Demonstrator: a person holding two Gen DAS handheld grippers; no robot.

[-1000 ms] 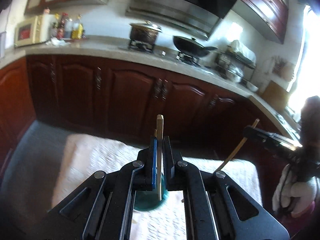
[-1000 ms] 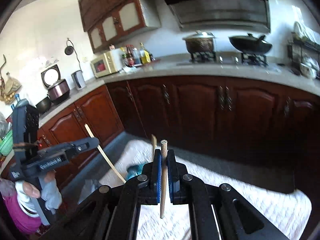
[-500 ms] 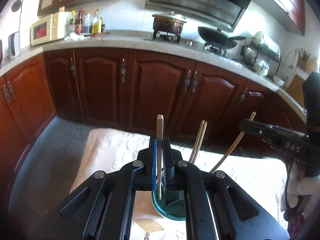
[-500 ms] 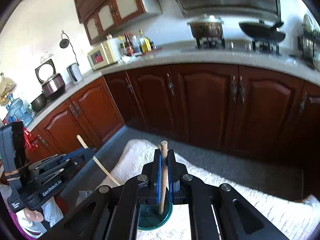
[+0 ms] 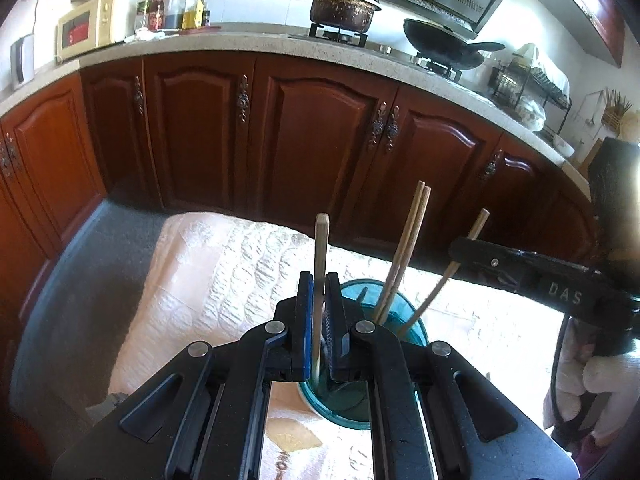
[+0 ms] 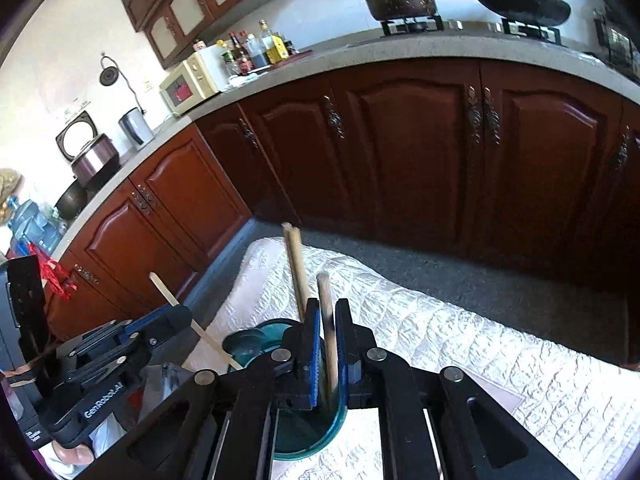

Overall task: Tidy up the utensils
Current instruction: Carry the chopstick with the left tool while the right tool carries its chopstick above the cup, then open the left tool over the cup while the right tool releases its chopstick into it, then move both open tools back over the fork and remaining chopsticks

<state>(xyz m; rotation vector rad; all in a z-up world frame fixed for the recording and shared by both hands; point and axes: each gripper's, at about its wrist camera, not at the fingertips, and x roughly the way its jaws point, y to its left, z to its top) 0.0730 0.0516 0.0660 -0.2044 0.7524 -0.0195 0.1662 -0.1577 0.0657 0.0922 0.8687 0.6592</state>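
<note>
A teal cup [image 5: 414, 322] stands on a table under a white quilted cloth [image 5: 240, 280], with two wooden chopsticks [image 5: 408, 240] leaning in it. My left gripper [image 5: 319, 280] is over the cup's near rim. Its jaws are opening, but the pads still touch a flat chopstick [image 5: 321, 240] whose lower end is in the cup. My right gripper [image 6: 326, 306] is above the same cup [image 6: 256, 336]. Its jaws are opening too, and a round chopstick [image 6: 325, 292] leans loose between them, its tip inside the cup. Each gripper appears at the other view's edge.
Dark red kitchen cabinets [image 5: 320, 132] run behind the table, under a stone counter with a pot [image 5: 344, 6], a wok [image 5: 440, 44] and a microwave [image 5: 86, 28]. Grey floor [image 5: 68, 280] lies left of the table. A person's gloved hand [image 5: 600, 384] holds the right gripper.
Both grippers have come down onto the teal cup, so each chopstick's lower end now sits inside it. The right jaws have parted from their chopstick.
</note>
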